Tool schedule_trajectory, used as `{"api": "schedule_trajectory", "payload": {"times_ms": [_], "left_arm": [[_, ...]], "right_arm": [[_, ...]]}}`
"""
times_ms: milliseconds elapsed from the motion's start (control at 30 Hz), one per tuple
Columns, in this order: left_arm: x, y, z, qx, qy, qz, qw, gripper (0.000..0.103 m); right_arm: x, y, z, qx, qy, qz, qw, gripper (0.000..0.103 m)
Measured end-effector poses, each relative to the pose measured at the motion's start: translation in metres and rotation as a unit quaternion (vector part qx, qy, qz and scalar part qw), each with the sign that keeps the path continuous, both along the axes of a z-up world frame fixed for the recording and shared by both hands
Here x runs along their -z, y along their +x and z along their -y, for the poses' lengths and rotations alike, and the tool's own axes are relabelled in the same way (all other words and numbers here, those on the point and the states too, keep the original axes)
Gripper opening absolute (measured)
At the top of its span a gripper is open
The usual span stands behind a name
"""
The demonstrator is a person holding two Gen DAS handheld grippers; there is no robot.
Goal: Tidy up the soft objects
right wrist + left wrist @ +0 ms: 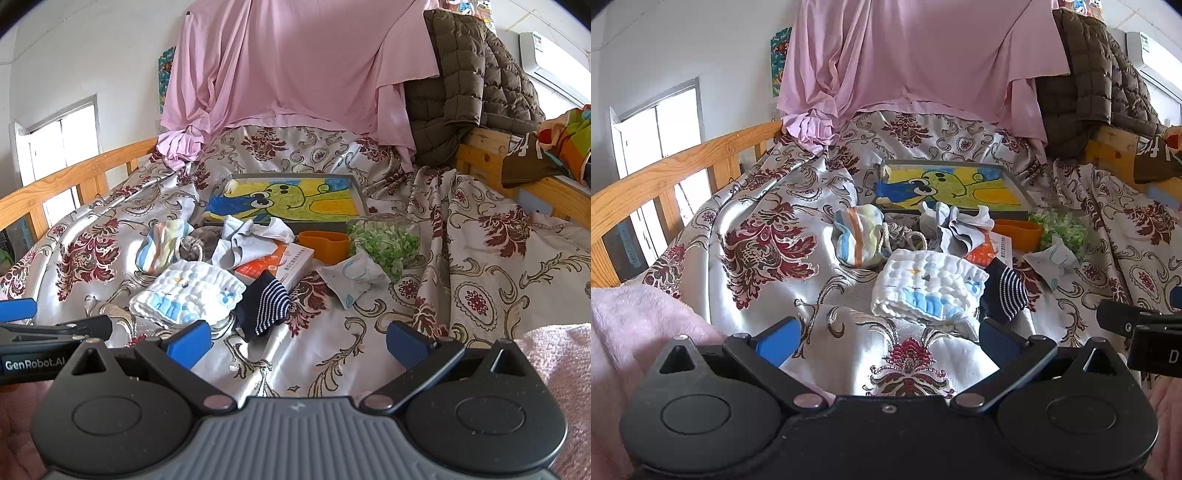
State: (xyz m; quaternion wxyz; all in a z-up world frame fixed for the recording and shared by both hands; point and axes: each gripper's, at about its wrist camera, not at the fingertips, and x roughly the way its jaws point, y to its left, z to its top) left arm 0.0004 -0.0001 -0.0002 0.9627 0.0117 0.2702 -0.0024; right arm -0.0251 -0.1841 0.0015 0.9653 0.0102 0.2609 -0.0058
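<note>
Both the left gripper (pixel 886 341) and right gripper (pixel 299 343) gape wide, holding nothing, above glossy floral satin bedspread (pixel 461 295). The puffy quilted gauze cloth (pixel 188 295) lies folded, touching a ribbed striped sock (pixel 267 306).

Your left gripper (pixel 886 341): jaws spread wide, blue pads (pixel 775 341) empty, low over the floral bedspread (pixel 750 236). Just ahead of you: folded white quilted cloth (pixel 929 286), touching a navy striped sock (pixel 1006 291) on its right. Behind these: pastel striped cloth bundle (pixel 858 236), crumpled grey-white garments (pixel 960 227), orange container (pixel 1019 232), framed cartoon drawing (pixel 951 186). Far back: draped pink sheet (pixel 916 62). Your right gripper's (pixel 1141 332) edge shows at right.
</note>
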Motion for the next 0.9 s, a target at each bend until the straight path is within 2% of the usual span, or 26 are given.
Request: {"api": "schedule_trajectory", "payload": {"times_ms": [333,600,733,900], "left_arm": [[0.0,0.0,0.0,0.001,-0.001,-0.001,1.0,0.102],[-0.01,0.018,-0.011,0.02,-0.035,-0.013,0.9991,0.102],[-0.014,0.053,-0.019,0.051,-0.062,-0.047,0.9957,0.102],[-0.014,0.109,-0.018,0.093,-0.074,-0.112,0.9865,0.102]], "right_arm": [[-0.001,0.001,-0.001,0.0,0.0,-0.001,1.0,0.103],[-0.004,0.018,0.005,-0.006,0.03,-0.014,0.999,0.103],[-0.008,0.043,0.016,-0.029,0.057,-0.043,0.997,0.103],[-0.011,0.088,0.02,-0.064,0.025,-0.081,0.994,0.103]]}}
